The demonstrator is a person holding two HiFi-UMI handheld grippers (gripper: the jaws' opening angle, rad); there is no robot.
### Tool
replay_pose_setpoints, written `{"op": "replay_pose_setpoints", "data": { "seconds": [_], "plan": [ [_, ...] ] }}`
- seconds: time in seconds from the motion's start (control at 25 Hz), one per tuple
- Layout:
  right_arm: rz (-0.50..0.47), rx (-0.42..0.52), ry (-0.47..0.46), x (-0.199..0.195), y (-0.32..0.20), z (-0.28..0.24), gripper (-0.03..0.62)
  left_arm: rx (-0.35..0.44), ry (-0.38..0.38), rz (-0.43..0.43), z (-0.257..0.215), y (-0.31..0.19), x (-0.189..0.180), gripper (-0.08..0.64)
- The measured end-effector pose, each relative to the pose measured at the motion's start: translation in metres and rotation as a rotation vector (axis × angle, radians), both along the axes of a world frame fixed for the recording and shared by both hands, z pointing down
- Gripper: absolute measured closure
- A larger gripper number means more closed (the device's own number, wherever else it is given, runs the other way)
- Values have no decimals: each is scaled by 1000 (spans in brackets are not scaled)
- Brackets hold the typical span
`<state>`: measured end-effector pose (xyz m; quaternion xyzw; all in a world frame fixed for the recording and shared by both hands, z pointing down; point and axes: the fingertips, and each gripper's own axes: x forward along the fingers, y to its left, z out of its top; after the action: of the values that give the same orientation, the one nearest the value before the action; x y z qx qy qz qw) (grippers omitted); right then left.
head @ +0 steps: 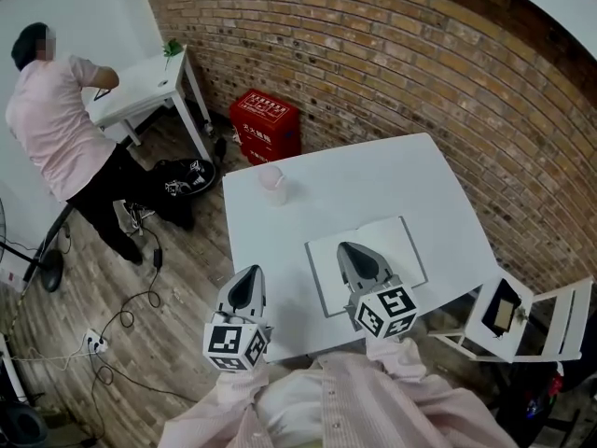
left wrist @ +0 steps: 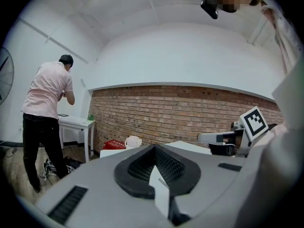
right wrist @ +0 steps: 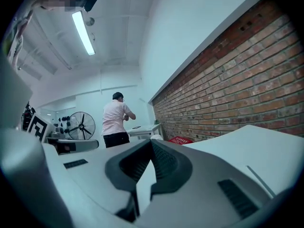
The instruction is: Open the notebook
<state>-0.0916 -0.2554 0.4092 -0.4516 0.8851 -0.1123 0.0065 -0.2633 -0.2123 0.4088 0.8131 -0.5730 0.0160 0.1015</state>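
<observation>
The notebook (head: 392, 250) lies flat on the white tabletop (head: 438, 194), pale face up. It sits directly beneath the right tongs (head: 351, 248), whose tips hang over its middle, and off to the right of the left tongs (head: 252, 273). Whether its cover is lifted or down cannot be told from the head view.

The right tongs (right wrist: 152, 142) are clenched, the dark pads meeting with nothing between them, and they point roughly level, clear of the tabletop. The left tongs (left wrist: 154, 148) are clenched too and hold nothing. They hang over the near left edge of the tabletop, beside the notebook but not over it. The right tongs' marker cube (left wrist: 254, 120) shows at the right of the left gripper view.

Ahead of both tongs, beyond the notebook's far left corner, stands a small pale cup (head: 271, 181). Farther ahead on the floor, against the brick wall (head: 373, 54), sits a red crate (head: 267, 124). Ahead and well to the left of the left tongs, a person in a pink shirt (head: 56, 129) stands at a second white table (head: 145, 82). To the right of the right tongs stands a white chair (head: 550, 320) with a dark flat device (head: 504, 312) on it.
</observation>
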Motion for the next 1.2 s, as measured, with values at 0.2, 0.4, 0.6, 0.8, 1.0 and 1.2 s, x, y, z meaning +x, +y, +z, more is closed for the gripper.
{"op": "replay_pose_setpoints", "data": {
  "seconds": [0.2,0.4,0.6,0.8,1.0,1.2],
  "plan": [
    [9,32,-19,12,-6,-15,589,33,-11,-27,-12,-7,-7,568],
    [19,57,-32,23,-13,-27,589,63,-17,-69,-23,-10,-18,568],
    [32,74,-34,29,-20,-34,589,80,-24,-93,-31,-14,-24,568],
    [33,73,-6,33,-22,-30,589,69,-37,-104,-29,-16,-22,568],
    [33,62,22,35,-23,-19,589,54,-42,-116,-24,-18,-22,568],
    [37,54,28,38,-25,-16,589,41,-46,-120,-20,-21,-21,568]
  ]
}}
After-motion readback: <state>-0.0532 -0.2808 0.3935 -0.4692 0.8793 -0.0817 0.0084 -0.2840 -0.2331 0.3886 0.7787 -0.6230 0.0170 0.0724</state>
